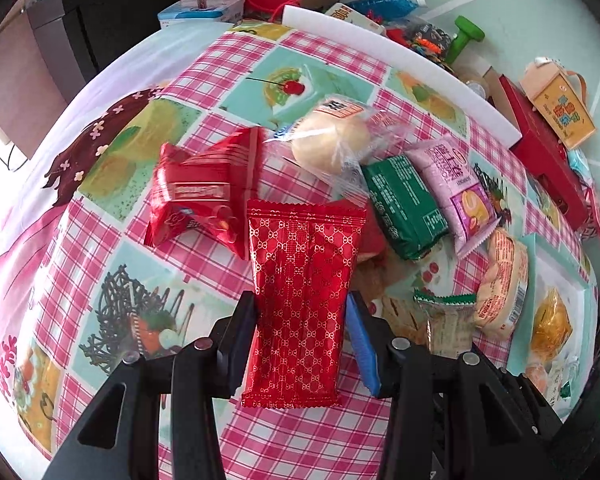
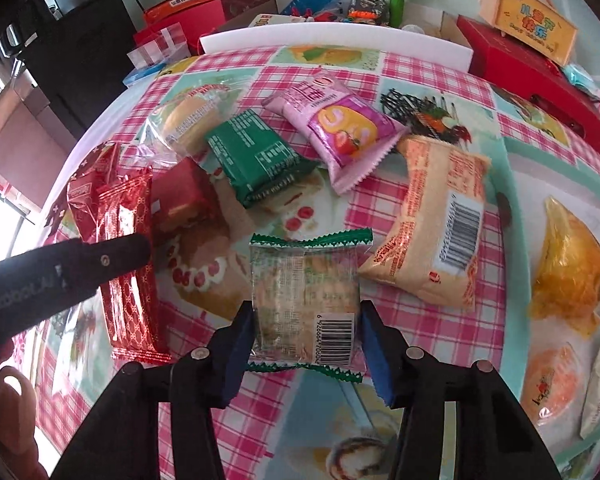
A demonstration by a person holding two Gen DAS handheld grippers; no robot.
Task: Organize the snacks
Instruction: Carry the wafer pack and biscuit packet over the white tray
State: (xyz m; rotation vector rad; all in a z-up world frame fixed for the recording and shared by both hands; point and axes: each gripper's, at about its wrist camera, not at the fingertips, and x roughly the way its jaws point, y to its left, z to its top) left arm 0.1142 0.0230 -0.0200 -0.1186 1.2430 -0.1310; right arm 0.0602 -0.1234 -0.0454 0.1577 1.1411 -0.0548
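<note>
Nearest me, my left gripper [image 1: 300,340] pinches the red patterned packet [image 1: 304,280] by its sides, while my right gripper [image 2: 306,344] clamps the clear green-edged cracker pack [image 2: 306,300], both taken from the loose snack heap [image 2: 260,152] mid-tablecloth [image 2: 440,328] for sorting.
</note>
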